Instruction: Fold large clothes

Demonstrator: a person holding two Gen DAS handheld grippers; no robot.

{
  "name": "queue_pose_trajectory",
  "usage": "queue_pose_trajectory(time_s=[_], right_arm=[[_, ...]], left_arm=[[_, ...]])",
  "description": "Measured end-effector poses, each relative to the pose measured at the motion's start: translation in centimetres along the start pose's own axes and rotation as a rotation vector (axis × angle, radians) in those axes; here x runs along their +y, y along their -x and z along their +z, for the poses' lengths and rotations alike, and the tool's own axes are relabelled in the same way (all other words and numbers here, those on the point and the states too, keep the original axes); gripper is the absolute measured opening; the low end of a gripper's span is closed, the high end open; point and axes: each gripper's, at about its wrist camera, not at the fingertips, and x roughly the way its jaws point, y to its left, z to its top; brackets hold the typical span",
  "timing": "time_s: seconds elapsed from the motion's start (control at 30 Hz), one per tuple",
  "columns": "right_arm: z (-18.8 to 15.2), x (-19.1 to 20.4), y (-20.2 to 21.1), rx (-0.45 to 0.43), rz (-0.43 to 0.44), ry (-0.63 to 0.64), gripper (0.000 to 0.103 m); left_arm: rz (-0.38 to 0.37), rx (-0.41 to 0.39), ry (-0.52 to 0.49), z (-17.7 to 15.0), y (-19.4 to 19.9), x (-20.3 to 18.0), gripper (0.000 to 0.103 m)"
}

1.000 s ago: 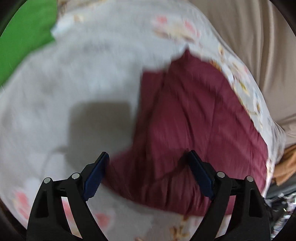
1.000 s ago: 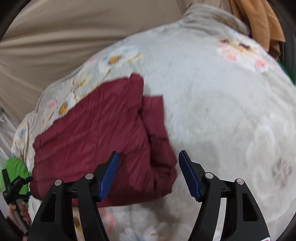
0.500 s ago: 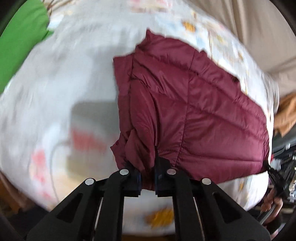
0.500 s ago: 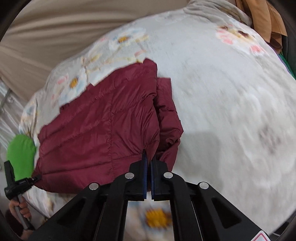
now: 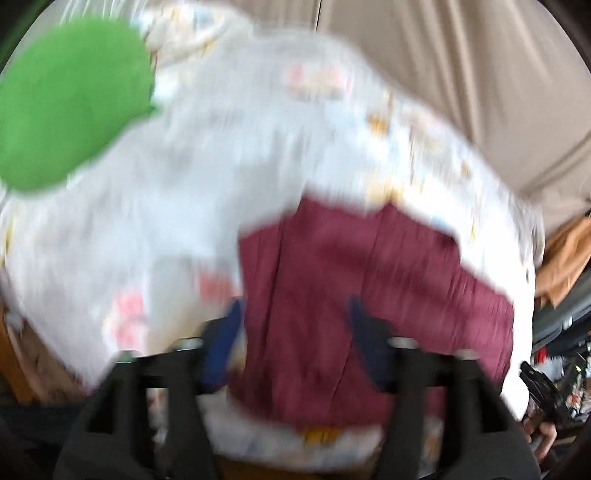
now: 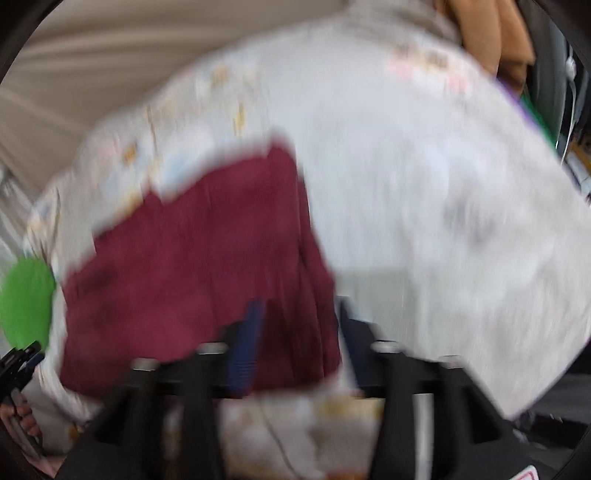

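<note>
A dark red quilted jacket lies folded on a white floral blanket. It also shows in the right wrist view. My left gripper is open and empty, its jaws apart over the jacket's near left edge. My right gripper is open and empty over the jacket's near right corner. Both views are blurred by motion.
A green cloth lies at the blanket's far left. A beige curtain hangs behind. An orange-brown garment lies at the far right. The blanket has bare room to the jacket's right. The other gripper's tip shows low left.
Both grippers were shut on the jacket's near edge half a second ago. Both have opened and let go, and have pulled back and up with fast motion.
</note>
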Motion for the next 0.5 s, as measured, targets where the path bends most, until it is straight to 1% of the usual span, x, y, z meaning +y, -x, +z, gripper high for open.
queue_pose_trajectory(time_s=[0.03, 0.07, 0.1, 0.13, 0.17, 0.2, 0.23, 0.27, 0.3, 0.33, 0.37, 0.4, 0.43, 0.47, 0.5], right_arm=[[1.6, 0.1, -0.5, -0.014, 0.027, -0.013, 0.066], [2.7, 0.2, -1.4, -0.013, 0.050, -0.028, 0.068], [3.5, 0.1, -2.4, -0.009, 0.072, -0.043, 0.071], [4.7, 0.3, -4.3, 0.008, 0.080, -0.060, 0.071], [5.2, 0.2, -5.6, 0.026, 0.073, -0.068, 0.071], [5.7, 0.3, -7.2, 0.043, 0.060, -0.074, 0.071], [5.9, 0.4, -8.3, 0.052, 0.048, -0.079, 0.071], [6.1, 0.6, -9.7, 0.067, 0.038, -0.086, 0.067], [6.0, 1.3, -9.9, 0.076, 0.041, -0.088, 0.047], [6.3, 2.1, -10.4, 0.081, 0.036, -0.080, 0.028], [6.4, 3.4, -10.0, 0.058, 0.034, -0.052, 0.018], [6.5, 4.3, -9.1, 0.029, 0.052, -0.006, 0.010], [6.7, 5.9, -7.6, -0.029, 0.086, 0.057, 0.009], [7.1, 7.1, -6.8, -0.058, 0.109, 0.084, 0.008], [7.5, 8.7, -5.1, -0.114, 0.155, 0.133, 0.008]], left_arm=[[-0.009, -0.014, -0.001, 0.7, -0.3, -0.5, 0.073], [-0.031, -0.004, 0.009, 2.0, -1.9, -0.8, 0.073], [-0.031, 0.018, 0.016, 2.7, -3.4, -1.2, 0.073], [-0.026, 0.042, 0.026, 3.5, -5.2, -1.5, 0.073], [-0.036, 0.082, 0.039, 3.8, -7.1, -1.1, 0.073], [-0.030, 0.110, 0.054, 3.9, -8.5, -0.9, 0.073], [-0.029, 0.138, 0.079, 3.9, -10.3, -1.0, 0.069], [-0.036, 0.155, 0.091, 3.5, -11.0, -0.4, 0.062], [-0.034, 0.168, 0.097, 3.3, -11.7, -0.6, 0.040], [-0.025, 0.170, 0.088, 3.4, -12.0, -1.0, 0.015], [-0.011, 0.154, 0.072, 3.2, -11.7, -1.4, 0.001], [-0.008, 0.128, 0.072, 3.3, -11.3, -1.5, 0.000], [-0.014, 0.091, 0.078, 3.4, -10.3, -1.7, 0.000], [0.007, 0.031, 0.077, 3.7, -8.4, -1.5, 0.000], [0.017, -0.002, 0.081, 4.0, -7.4, -1.2, 0.000]])
